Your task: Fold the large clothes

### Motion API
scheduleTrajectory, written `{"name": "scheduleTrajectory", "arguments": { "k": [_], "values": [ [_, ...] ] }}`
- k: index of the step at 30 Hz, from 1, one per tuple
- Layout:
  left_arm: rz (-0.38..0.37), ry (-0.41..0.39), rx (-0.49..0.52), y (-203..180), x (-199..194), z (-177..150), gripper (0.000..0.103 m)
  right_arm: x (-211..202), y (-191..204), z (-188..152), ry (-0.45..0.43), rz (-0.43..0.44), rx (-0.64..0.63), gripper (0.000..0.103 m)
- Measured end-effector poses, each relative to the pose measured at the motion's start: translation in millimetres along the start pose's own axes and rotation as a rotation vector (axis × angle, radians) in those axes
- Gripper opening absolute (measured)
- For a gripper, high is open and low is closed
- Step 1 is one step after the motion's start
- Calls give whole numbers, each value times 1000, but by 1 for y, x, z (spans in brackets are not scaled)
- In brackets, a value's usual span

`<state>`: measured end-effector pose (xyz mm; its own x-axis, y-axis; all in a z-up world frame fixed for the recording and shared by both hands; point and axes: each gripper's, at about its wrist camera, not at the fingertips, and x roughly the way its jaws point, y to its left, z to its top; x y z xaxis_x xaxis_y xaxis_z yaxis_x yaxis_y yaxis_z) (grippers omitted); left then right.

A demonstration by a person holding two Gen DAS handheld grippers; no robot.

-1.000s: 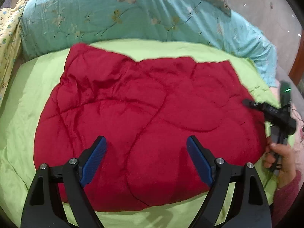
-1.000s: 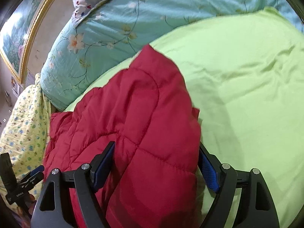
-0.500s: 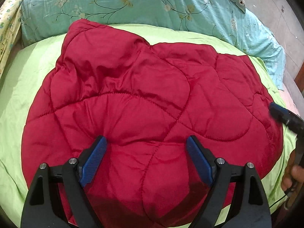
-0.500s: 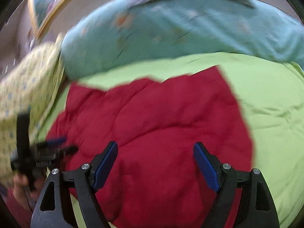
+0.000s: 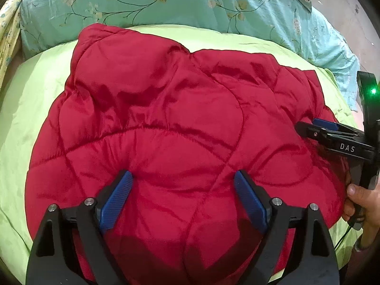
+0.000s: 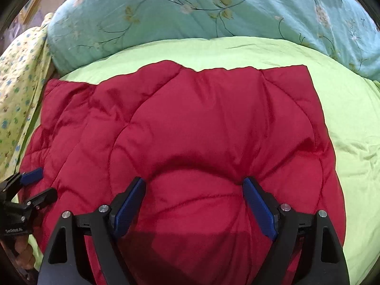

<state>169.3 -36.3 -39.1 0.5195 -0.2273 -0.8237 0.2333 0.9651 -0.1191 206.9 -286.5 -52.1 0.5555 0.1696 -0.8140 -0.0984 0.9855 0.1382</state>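
Now the green sheet [image 6: 344,109] gives a flat base; the red quilt [image 6: 201,123] lies folded on its middle, ready for another fold, I judge. My left claw [image 5: 182,197] and right claw [image 6: 193,203] press down on the quilt, both agape, clamping nothing.

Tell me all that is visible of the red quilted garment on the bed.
The red quilted garment is puffy, slightly shiny fabric with curved stitched seams. It lies spread and rumpled on the light green sheet, its far edge fairly straight, below the teal floral bedding. Both open tools, the left tool and the right tool, straddle bulges near its close edge.
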Motion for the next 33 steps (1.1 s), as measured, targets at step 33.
{"name": "scheduleTrajectory", "arguments": {
  "k": [33],
  "values": [
    [20,83,-241,55,50,86,92,20,-15,15,7,33,54,87]
  ]
}}
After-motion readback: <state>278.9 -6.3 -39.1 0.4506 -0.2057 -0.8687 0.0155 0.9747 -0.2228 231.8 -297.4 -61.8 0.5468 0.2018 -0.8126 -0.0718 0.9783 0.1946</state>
